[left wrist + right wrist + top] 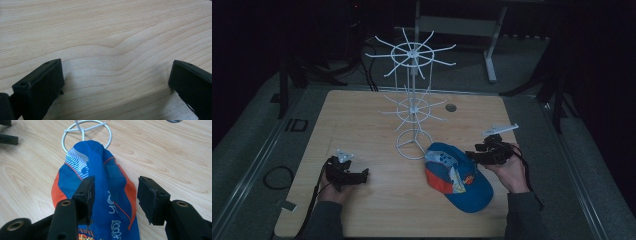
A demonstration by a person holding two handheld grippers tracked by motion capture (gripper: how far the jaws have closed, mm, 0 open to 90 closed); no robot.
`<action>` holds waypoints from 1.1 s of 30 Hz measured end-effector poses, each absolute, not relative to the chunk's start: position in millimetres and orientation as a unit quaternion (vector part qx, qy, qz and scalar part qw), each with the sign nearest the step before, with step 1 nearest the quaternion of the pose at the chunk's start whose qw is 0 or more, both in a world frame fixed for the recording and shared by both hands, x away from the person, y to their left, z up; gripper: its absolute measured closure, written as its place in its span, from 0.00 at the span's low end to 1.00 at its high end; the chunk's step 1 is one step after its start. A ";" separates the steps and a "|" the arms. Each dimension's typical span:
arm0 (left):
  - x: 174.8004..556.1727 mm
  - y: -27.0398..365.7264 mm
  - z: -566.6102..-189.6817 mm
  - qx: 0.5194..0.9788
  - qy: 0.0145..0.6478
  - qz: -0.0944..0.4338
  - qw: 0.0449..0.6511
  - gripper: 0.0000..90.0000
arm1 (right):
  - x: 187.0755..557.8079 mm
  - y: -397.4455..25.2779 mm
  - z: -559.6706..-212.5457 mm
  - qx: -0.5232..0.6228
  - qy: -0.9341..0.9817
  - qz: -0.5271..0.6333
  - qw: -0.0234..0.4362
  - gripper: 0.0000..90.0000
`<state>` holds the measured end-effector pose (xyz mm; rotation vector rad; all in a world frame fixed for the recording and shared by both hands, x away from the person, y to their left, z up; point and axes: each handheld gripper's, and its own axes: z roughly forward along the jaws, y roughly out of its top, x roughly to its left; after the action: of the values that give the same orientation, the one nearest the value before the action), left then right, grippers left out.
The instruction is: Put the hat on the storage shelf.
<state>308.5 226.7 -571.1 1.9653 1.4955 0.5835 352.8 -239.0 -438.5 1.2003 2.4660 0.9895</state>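
Wood-grain worktop (362, 125) carries a white wire rack (413, 100) standing approx at its centre, w/ two tiers of spokes and a ring base. Blue cap (457, 175) w/ orange panels lies on the worktop toward the near right corner, its back end touching the rack's ring base; in the right gripper view the cap (100, 190) runs from that ring down between the jaws. Right hand-held gripper (472, 155) is held over the cap's right side, jaws apart, one on each side of the crown ridge; can't tell if either pad touches the fabric. Right hand (509, 172) grips it from the worktop's right edge side. Left hand-held gripper (362, 175) sits low near the near left part of the worktop, well apart from cap and rack, jaws wide apart w/ bare wood (107, 50) between them. Left hand (332, 192) holds it from the near edge.
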 end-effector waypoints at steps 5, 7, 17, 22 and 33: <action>308.5 226.7 -571.1 0.740 0.562 0.220 0.297 0.00 | 358.1 -237.4 -434.7 0.401 0.845 0.337 0.103 0.52; 308.5 226.8 -571.1 0.740 0.562 0.220 0.297 0.00 | 359.6 -236.1 -433.1 0.397 0.848 0.338 0.101 0.52; 308.5 226.9 -571.0 0.740 0.562 0.220 0.297 0.00 | 367.7 -218.3 -429.9 0.373 0.865 0.318 0.103 0.47; 308.5 226.9 -571.0 0.740 0.562 0.220 0.297 0.00 | 372.3 -212.0 -429.0 0.369 0.870 0.312 0.103 0.46; 308.5 226.8 -571.1 0.740 0.562 0.220 0.297 0.00 | 382.3 -199.8 -431.6 0.353 0.882 0.295 0.101 0.42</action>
<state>308.5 226.8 -571.1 1.9657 1.4949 0.5840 382.3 -199.8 -431.6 1.0424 2.6073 0.8704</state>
